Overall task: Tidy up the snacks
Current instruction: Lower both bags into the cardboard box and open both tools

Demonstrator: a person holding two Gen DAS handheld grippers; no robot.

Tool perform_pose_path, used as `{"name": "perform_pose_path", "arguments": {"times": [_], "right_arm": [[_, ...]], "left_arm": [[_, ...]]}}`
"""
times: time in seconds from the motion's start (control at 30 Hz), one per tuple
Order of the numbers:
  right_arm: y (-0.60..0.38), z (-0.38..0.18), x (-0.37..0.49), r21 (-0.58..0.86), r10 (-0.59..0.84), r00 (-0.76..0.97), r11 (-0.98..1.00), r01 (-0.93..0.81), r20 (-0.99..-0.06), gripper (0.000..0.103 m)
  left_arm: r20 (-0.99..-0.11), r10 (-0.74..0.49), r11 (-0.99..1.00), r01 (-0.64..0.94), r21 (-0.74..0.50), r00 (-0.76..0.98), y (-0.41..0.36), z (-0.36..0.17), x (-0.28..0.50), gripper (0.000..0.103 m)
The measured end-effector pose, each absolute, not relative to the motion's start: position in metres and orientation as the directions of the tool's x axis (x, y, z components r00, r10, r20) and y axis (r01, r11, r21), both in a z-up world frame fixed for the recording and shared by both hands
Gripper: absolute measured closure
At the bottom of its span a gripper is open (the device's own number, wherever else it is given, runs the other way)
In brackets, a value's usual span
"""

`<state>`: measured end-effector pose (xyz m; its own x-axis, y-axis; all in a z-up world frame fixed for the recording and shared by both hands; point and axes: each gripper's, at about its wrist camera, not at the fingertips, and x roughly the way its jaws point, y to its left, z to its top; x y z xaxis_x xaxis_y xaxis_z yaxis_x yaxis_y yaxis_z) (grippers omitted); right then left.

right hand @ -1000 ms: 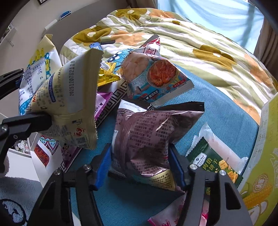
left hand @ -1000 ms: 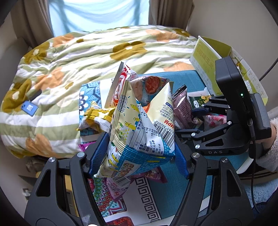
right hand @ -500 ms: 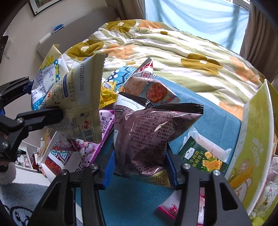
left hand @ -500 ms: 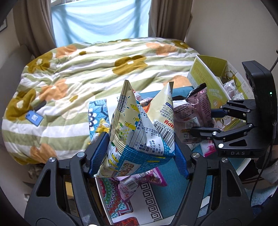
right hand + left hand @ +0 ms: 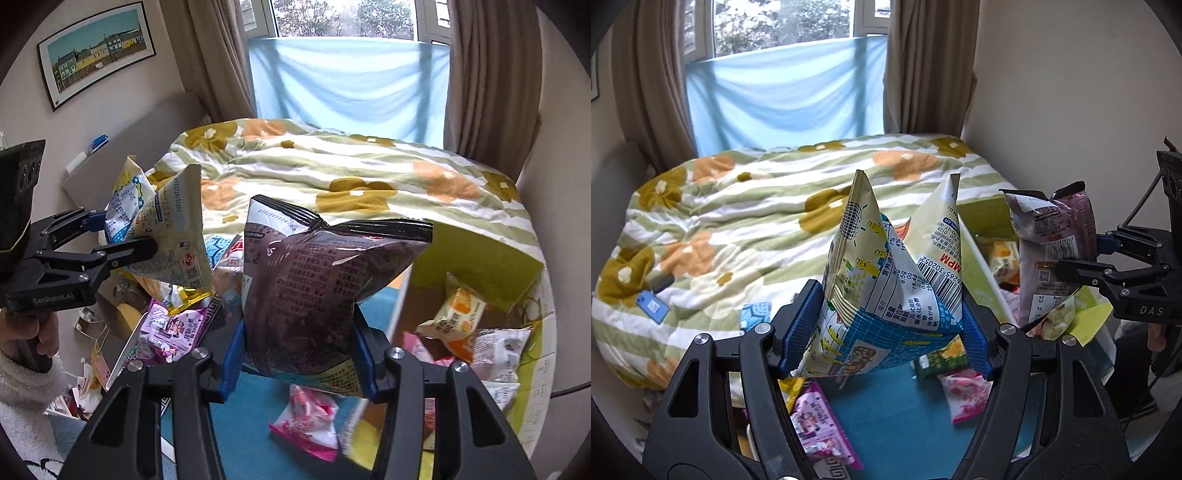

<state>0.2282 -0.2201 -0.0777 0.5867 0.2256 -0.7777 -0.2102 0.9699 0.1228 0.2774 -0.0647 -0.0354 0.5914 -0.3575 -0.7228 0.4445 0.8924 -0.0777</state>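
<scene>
My left gripper (image 5: 886, 332) is shut on a cream and blue snack bag (image 5: 890, 280) and holds it in the air; the bag also shows in the right wrist view (image 5: 166, 236). My right gripper (image 5: 299, 354) is shut on a dark purple snack bag (image 5: 317, 295), raised beside the open yellow-green box (image 5: 480, 258); that bag also shows in the left wrist view (image 5: 1052, 240). The box holds several snack packs, among them an orange and white one (image 5: 454, 314).
Loose packs lie on the teal surface (image 5: 251, 435): a pink one (image 5: 310, 417), a purple one (image 5: 170, 328) and a green one (image 5: 942, 360). A bed with a flowered quilt (image 5: 757, 221) stands behind. A blue phone (image 5: 652, 306) lies on the quilt.
Both grippers have risen with their bags well above the teal surface. The right gripper has moved toward the open box, whose inside is now in view.
</scene>
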Motion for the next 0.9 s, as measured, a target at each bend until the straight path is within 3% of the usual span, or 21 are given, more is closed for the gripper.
{"name": "perform_pose_path", "arguments": {"times": [0.23, 0.47, 0.57, 0.67, 0.9], "right_arm": [[-0.319, -0.055, 0.227, 0.079, 0.123, 0.635, 0.992, -0.097, -0.763, 0.056], [-0.395, -0.066, 0.231, 0.118, 0.117, 0.623, 0.992, -0.040, -0.773, 0.056], [-0.417, -0.077, 0.237, 0.137, 0.134, 0.604, 0.990, -0.042, -0.786, 0.056], [-0.433, -0.087, 0.243, 0.152, 0.151, 0.581, 0.987, -0.048, -0.800, 0.056], [-0.452, -0.107, 0.253, 0.188, 0.186, 0.538, 0.981, -0.052, -0.822, 0.056]], "left_arm": [[-0.736, -0.416, 0.862, 0.489, -0.133, 0.533, -0.175, -0.045, 0.289, 0.036], [-0.790, -0.378, 0.882, 0.447, -0.149, 0.483, -0.268, -0.088, 0.320, 0.036], [-0.807, -0.350, 0.900, 0.409, -0.150, 0.476, -0.291, -0.108, 0.335, 0.027], [-0.834, -0.292, 0.921, 0.372, -0.114, 0.468, -0.304, -0.120, 0.342, 0.012], [-0.850, -0.217, 0.938, 0.345, -0.045, 0.480, -0.288, -0.120, 0.315, 0.010]]}}
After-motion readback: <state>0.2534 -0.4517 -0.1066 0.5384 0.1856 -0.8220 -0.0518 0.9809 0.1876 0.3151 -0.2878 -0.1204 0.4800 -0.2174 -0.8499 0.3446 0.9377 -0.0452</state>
